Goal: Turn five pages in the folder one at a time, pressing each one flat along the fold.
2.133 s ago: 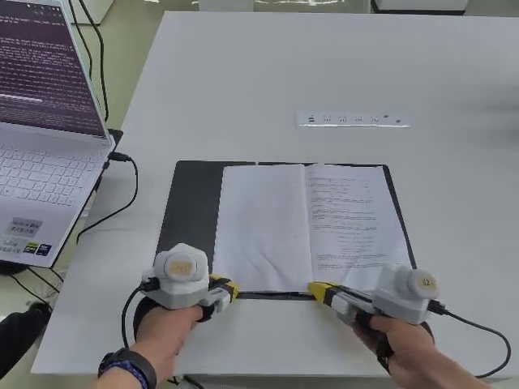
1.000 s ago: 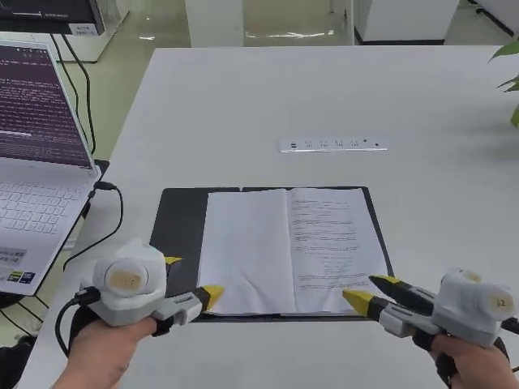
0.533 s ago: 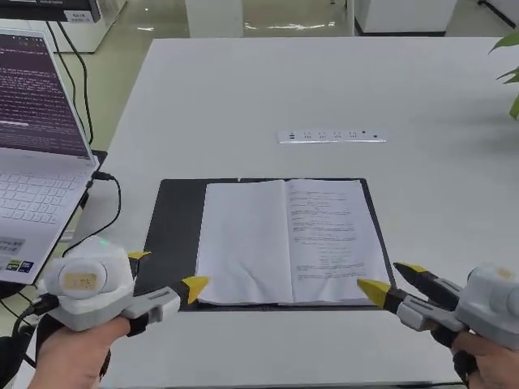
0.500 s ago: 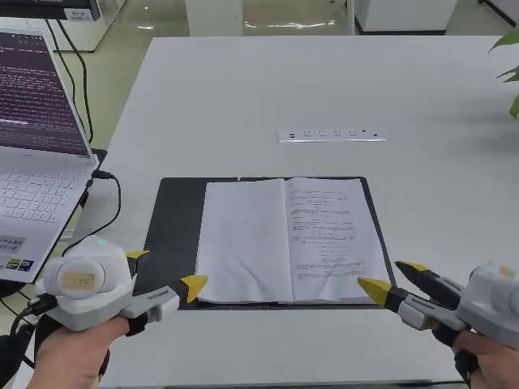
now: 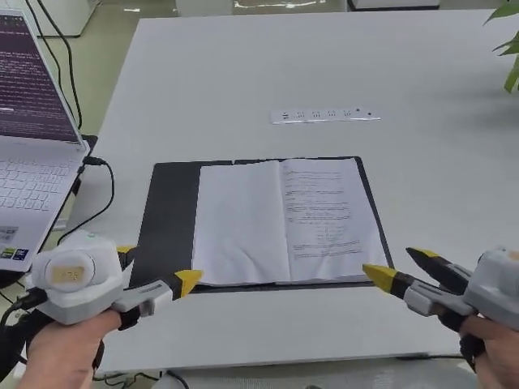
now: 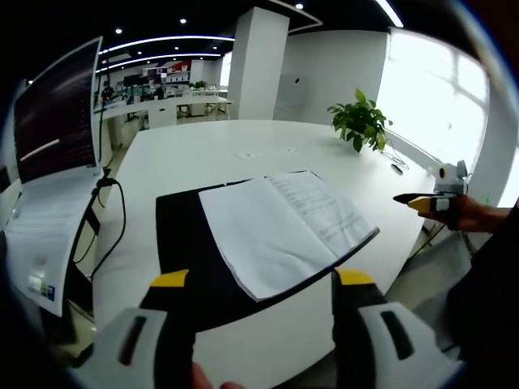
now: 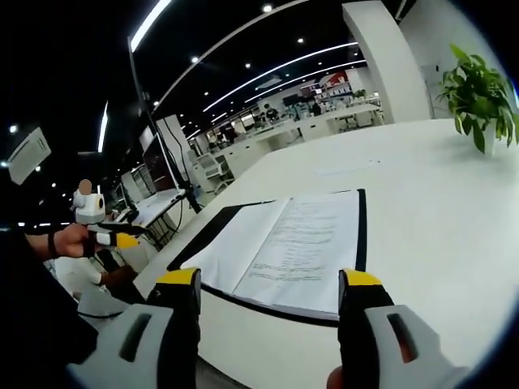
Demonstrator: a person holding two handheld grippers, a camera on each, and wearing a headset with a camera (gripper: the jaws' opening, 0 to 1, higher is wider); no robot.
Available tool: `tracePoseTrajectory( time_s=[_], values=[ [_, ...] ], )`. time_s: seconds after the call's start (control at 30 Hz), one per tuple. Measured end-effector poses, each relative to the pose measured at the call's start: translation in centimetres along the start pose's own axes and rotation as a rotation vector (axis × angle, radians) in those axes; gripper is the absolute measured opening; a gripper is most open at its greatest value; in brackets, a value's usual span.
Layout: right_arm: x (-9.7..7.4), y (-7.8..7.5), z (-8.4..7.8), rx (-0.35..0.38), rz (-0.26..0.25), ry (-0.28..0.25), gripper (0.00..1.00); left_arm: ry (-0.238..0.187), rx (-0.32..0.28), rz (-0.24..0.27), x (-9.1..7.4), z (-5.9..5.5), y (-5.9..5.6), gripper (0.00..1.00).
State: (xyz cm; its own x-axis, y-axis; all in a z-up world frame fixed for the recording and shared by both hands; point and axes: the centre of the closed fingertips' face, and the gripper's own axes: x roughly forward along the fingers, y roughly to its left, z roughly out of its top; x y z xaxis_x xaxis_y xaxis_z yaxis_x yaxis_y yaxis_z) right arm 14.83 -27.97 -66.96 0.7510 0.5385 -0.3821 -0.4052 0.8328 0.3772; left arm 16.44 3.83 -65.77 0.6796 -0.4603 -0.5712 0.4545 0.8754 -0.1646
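Observation:
A black folder [image 5: 169,219] lies open and flat on the white table, with a blank page [image 5: 239,223] on the left and a printed page [image 5: 328,212] on the right. My left gripper [image 5: 156,266] hovers open off the folder's near left corner, holding nothing. My right gripper [image 5: 400,266] hovers open off the near right corner, also with nothing in it. In the left gripper view the open jaws [image 6: 262,279] frame the folder [image 6: 182,235], and the right gripper [image 6: 422,201] shows at the far right. In the right gripper view the open jaws [image 7: 269,279] frame the printed page [image 7: 312,239], and the left gripper [image 7: 122,239] shows at the left.
An open laptop [image 5: 24,162] sits at the left with a black cable [image 5: 101,198] trailing toward the folder. A white power strip [image 5: 324,115] lies beyond the folder. A plant [image 5: 507,49] stands at the far right. The table's front edge [image 5: 284,361] is just below the grippers.
Both grippers have drawn back from the folder's near edge and spread apart toward its outer corners, with their jaws now open. The folder and its pages lie as before.

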Motion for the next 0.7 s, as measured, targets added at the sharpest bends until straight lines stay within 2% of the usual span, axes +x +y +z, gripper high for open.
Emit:
tracePoseTrajectory(
  time_s=[0.2,0.4,0.5,0.7],
  values=[
    [-0.2,0.1,-0.5,-0.009,-0.001,0.016,0.72,0.002,0.015,-0.028,1.2,0.7,-1.2,0.69],
    [-0.4,0.1,-0.6,-0.01,-0.004,0.019,0.73,0.018,0.039,-0.079,2.6,1.1,-3.5,0.69],
    [-0.5,0.0,-0.8,-0.007,-0.006,0.02,0.74,0.023,0.05,-0.099,3.2,1.4,-4.1,0.68],
    [-0.6,0.2,-1.3,0.001,-0.002,0.029,0.76,0.059,0.116,-0.155,5.4,1.6,-6.5,0.68]
  ],
)
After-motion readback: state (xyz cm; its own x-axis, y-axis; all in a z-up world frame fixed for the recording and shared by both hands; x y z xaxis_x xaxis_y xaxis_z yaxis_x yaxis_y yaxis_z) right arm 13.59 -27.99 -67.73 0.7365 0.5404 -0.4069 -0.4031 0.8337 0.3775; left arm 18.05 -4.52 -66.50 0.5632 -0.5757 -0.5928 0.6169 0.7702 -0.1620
